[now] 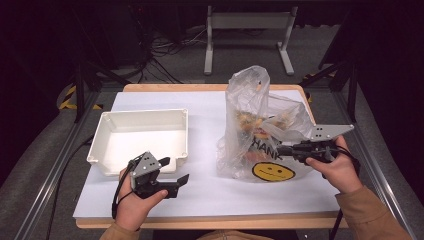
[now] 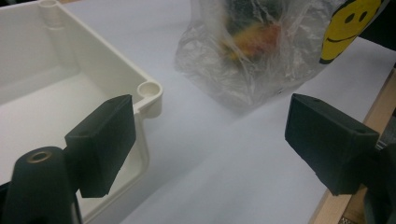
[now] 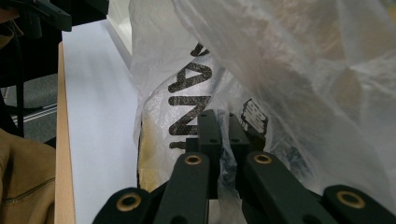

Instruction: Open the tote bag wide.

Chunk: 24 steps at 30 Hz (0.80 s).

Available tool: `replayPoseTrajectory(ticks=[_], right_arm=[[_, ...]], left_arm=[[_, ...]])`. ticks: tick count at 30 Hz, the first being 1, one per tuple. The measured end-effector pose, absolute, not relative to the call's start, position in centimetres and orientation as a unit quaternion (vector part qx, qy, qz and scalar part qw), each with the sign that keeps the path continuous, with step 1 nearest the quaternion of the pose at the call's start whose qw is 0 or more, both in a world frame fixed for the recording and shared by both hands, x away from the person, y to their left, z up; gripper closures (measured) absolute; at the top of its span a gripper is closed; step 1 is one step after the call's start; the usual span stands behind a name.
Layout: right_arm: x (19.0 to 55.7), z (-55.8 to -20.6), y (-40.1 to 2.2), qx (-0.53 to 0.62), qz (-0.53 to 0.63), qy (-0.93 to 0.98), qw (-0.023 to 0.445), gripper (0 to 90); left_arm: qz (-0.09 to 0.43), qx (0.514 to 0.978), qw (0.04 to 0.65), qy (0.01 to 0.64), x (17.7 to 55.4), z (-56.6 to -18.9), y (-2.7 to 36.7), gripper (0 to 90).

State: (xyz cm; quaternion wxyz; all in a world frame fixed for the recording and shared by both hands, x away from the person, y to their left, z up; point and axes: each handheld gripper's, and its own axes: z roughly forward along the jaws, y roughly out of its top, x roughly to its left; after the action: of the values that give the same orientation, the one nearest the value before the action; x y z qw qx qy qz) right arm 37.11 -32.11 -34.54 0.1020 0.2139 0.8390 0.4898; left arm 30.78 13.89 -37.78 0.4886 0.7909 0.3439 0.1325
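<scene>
Right gripper, clamped on a fold of the clear plastic bag at its right side, jaws pinching the film beside black lettering reading "HANK", the word's start hidden. Below the lettering, a yellow smiley face. Inside the bag, blurred orange and yellow contents. Bag upright on the white-covered table, right of centre. Left gripper, jaws wide apart and holding nothing, beside the near corner of the white bin.
</scene>
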Motion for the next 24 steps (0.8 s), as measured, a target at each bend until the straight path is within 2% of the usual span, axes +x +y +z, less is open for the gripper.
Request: replayPoseTrajectory(ticks=[7, 14, 24], right_arm=[[36.4, -34.5, -31.8, 0.207, 0.498, 0.835, 0.111, 88.8], [35.6, -34.1, -31.6, 0.200, 0.504, 0.832, 0.121, 88.4], [35.0, -33.6, -31.8, 0.196, 0.518, 0.823, 0.128, 87.8]], left_arm=[[0.131, 0.802, 0.497, 0.305, 31.1, -36.4, 10.9, 17.1], [0.135, 0.808, 0.518, 0.246, 32.1, -34.1, 5.8, 16.1], [0.146, 0.807, 0.519, 0.241, 34.5, -34.7, 2.0, 16.1]])
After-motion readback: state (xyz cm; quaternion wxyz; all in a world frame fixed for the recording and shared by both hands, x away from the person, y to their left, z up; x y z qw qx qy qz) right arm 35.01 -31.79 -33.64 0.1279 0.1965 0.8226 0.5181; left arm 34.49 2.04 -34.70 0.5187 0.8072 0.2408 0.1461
